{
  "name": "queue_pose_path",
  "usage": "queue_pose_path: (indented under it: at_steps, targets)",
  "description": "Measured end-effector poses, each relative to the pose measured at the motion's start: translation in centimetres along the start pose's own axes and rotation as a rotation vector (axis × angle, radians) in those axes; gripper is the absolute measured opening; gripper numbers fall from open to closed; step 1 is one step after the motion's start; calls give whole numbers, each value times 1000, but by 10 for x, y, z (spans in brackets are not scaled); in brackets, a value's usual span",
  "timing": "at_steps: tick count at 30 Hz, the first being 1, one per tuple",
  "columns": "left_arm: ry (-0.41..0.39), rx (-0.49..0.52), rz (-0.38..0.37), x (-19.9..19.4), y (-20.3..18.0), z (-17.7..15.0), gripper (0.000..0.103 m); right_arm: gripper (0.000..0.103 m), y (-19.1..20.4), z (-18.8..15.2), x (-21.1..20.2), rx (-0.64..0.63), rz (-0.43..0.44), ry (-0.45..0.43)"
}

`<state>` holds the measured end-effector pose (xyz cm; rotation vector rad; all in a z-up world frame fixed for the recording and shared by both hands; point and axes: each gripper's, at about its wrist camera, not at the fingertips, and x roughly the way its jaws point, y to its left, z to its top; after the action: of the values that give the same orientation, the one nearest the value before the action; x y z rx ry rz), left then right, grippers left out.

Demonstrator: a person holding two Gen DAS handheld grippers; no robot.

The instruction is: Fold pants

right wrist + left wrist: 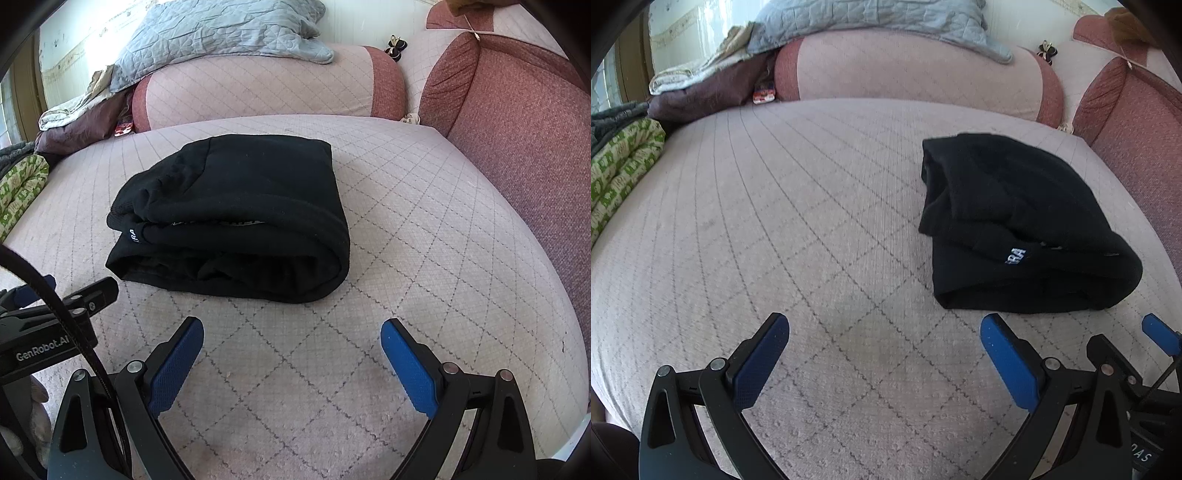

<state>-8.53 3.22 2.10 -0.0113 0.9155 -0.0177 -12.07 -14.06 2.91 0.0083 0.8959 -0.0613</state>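
Observation:
The black pants (pixel 236 218) lie folded in a compact bundle on the pink quilted sofa seat (pixel 424 240), with a small white label at the near left corner. In the left wrist view the pants (pixel 1015 225) sit to the right. My left gripper (pixel 884 354) is open and empty, held above the seat, near and left of the bundle. My right gripper (pixel 291 360) is open and empty, just in front of the bundle, not touching it. The right gripper's blue fingertips (pixel 1160 332) show at the left wrist view's right edge.
A grey quilted pillow (pixel 221 29) rests on the back cushion (pixel 258 88). A red armrest (pixel 517 122) rises on the right. A pile of blankets (pixel 74 122) and a green patterned cushion (pixel 624 170) lie at the left.

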Motion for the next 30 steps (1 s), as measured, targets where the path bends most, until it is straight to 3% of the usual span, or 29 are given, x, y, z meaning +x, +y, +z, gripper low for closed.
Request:
queue_pose_path:
  at_steps: [4,11,14,16,19,21,26,30]
  targets:
    - [-83,8,23,-18,0,-1,103,99,1,-2,-6,-13,-21,-23]
    - [-421,-34,85,-96,9,-6,103,99,1,-7,-37,-22,-51,-145]
    - [-497,-54,92,-121,15,-8,103,99,0,-11,-57,-22,-67,-211]
    - [-495,-65,91,-125,17,-9,103,99,-3,-16,-65,-2,-81,-227]
    - [-399,-34,20,-115,16,-3,103,99,-9,-26,-65,48,-89,-196]
    - [-368,-17,10,-110,14,-2,103,99,-9,-31,-60,62,-99,-167]
    - [-389,15,38,-114,6,-4,103,99,-2,-32,-52,27,-150,-164]
    - [-391,9,15,-117,5,-3,103,99,5,-32,-43,-11,-169,-146]
